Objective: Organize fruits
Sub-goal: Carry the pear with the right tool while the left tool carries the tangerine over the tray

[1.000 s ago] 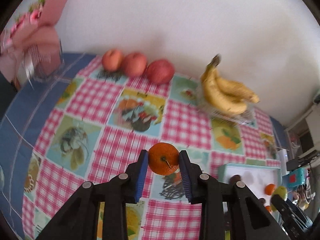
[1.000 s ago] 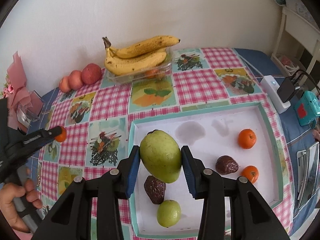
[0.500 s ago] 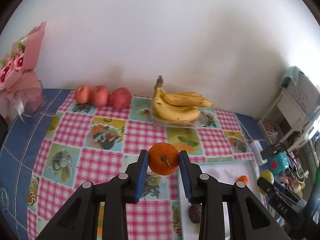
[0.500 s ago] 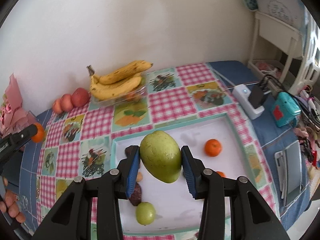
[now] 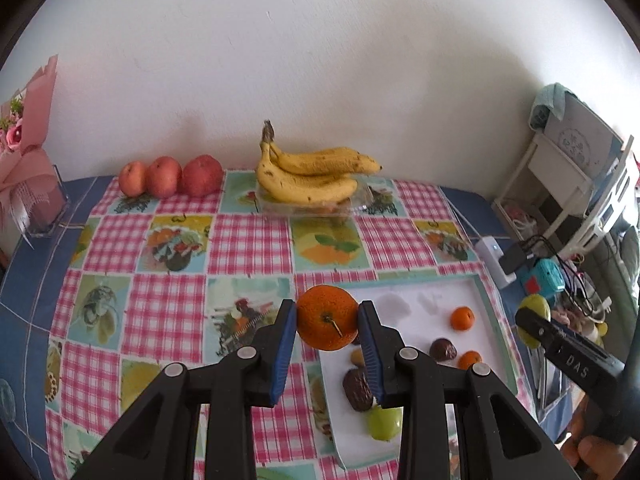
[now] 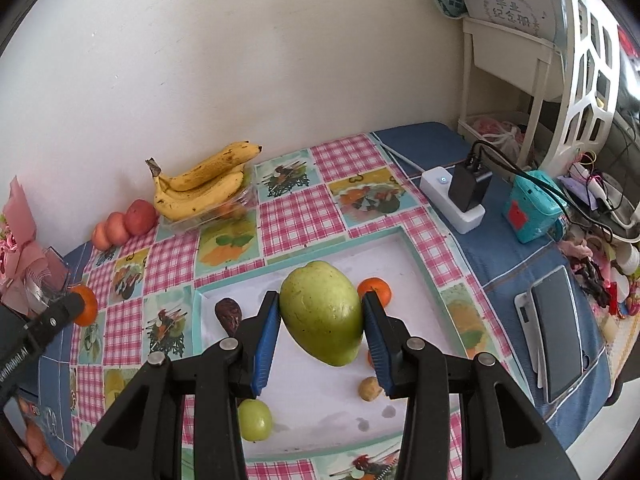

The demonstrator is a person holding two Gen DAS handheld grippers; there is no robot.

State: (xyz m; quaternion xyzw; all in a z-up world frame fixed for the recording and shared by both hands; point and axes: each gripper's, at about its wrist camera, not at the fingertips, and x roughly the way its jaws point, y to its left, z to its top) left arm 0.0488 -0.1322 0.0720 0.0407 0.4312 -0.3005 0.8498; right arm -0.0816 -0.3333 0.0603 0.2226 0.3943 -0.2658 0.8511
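Tongs in both hands carry fruit above the table. The left tongs [image 5: 327, 330] pinch an orange [image 5: 327, 317] between their blue pads, stem end turned toward the camera, the fruit held clear of the checked tablecloth [image 5: 168, 308] and over the near left corner of the white tray [image 5: 424, 304]. The right tongs [image 6: 321, 322] pinch a large green mango [image 6: 322, 312] sideways between their pads, above the middle of the same tray [image 6: 320, 396].

On the tray below, the right wrist view shows a small green fruit [image 6: 255, 419] near the front left, a dark wrinkled fruit [image 6: 228, 314] by the left rim, a small tan one [image 6: 371, 388] and a small orange [image 6: 376, 289] partly hidden behind the mango and the right pad. The left wrist view adds a second dark fruit [image 5: 443, 349] and another small orange [image 5: 469, 360] further right.

Beyond the tray, at the back of the table against the white wall, a bunch of bananas [image 5: 312, 178] lies on a clear plastic box [image 5: 316, 206], with three red apples [image 5: 172, 176] in a row just to its left. A pink wrapped bouquet [image 5: 28, 152] stands at the far left edge. To the right of the tray sit a white power strip [image 6: 450, 198] with a black plug, a teal device [image 6: 532, 210] and a dark tablet [image 6: 558, 330] on the blue cloth.
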